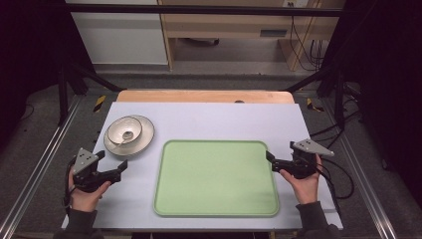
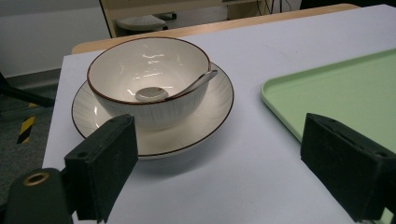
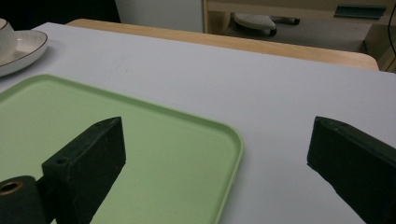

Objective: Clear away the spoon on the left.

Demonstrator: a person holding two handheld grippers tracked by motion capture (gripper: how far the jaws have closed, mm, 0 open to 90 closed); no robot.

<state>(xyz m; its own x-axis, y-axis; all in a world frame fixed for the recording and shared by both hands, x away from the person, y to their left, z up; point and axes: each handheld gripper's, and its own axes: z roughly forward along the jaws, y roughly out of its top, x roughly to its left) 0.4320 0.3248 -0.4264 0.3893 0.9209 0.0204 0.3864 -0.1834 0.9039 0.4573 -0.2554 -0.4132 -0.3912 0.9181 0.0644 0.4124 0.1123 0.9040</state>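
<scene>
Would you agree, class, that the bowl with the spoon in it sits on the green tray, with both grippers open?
Not quite. The bowl, spoon inside, sits on a white plate beside the green tray, as the left gripper view shows. The left gripper and right gripper do have open jaws.

The tray (image 1: pixel 216 178) lies at the centre of the frame on the worktop (image 1: pixel 214 117). Up and left of it sits a plate (image 1: pixel 145 141) with a bowl (image 1: pixel 124 130) on it and a spoon (image 1: pixel 125 136) in the bowl. The left tool (image 1: pixel 113 163) lies below the plate, the right tool (image 1: pixel 270 160) at the tray's right edge.
</scene>
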